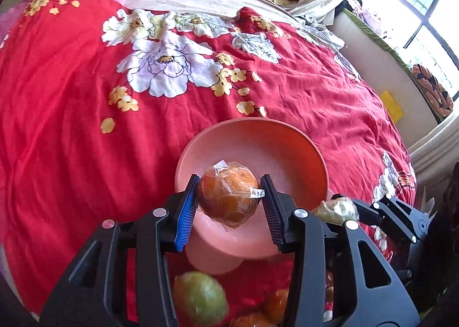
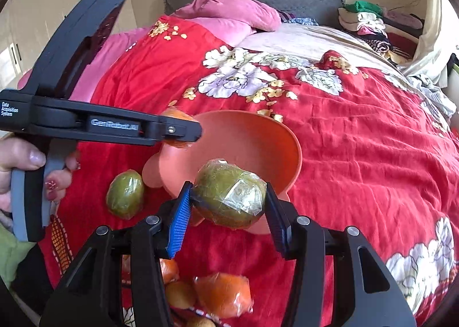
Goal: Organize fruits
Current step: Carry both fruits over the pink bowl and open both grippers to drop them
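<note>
A pink bowl [image 1: 249, 140] stands on the red flowered bedspread; it also shows in the right wrist view [image 2: 252, 137]. My left gripper [image 1: 231, 200] is shut on a plastic-wrapped orange [image 1: 228, 198] and holds it over the bowl's near side. My right gripper [image 2: 228, 202] is shut on a wrapped green fruit [image 2: 229, 198] just in front of the bowl's near rim. The left gripper's body [image 2: 114, 126] reaches in from the left, with the orange [image 2: 178, 114] partly hidden behind it. The right gripper [image 1: 355, 209] and its green fruit [image 1: 335, 209] show at the bowl's right.
A loose green fruit [image 2: 124, 193] lies left of the bowl, also seen blurred [image 1: 200, 298]. Several oranges [image 2: 223, 295] and small yellow fruits [image 2: 180, 295] lie on the bedspread below the grippers. Pink pillows [image 2: 229, 14] and piled clothes [image 2: 367, 23] sit at the bed's far end.
</note>
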`<state>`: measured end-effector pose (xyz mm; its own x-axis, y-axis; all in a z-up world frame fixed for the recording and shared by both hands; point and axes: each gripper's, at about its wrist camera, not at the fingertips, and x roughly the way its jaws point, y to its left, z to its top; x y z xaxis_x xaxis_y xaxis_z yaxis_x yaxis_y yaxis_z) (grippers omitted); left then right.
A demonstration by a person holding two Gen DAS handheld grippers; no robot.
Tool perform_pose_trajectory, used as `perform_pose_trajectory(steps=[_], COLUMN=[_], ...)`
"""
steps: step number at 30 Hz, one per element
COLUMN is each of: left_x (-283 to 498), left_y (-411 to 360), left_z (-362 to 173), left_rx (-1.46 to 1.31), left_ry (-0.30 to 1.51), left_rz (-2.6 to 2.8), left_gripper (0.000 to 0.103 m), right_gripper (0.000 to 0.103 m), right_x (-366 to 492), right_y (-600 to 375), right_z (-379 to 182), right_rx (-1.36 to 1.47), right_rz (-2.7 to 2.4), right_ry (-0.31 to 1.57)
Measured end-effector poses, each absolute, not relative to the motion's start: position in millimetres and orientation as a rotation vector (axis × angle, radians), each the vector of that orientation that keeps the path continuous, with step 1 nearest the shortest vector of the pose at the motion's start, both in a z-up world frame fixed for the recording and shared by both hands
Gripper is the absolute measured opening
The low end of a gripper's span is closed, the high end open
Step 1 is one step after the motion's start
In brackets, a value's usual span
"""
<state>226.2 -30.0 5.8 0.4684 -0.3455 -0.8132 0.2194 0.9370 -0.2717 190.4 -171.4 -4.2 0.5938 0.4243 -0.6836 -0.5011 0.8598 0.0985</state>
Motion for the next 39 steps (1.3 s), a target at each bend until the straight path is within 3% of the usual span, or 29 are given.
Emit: perform_pose_trajectory(steps=[28,39], left_x=[251,254], left_y=[-39,-42], left_z=[-16,-20], left_rx=[-0.158,-0.166], left_ry=[1.074,1.082], left_rz=[-0.355,-0.350], left_gripper=[0.035,0.035], right_gripper=[0.050,0.061], right_x=[213,198], right_y=[-152,-170], right_z=[-31,-13], right_rx=[-0.132,-0.073], right_rz=[0.571,0.555], right_ry=[0.820,0.780])
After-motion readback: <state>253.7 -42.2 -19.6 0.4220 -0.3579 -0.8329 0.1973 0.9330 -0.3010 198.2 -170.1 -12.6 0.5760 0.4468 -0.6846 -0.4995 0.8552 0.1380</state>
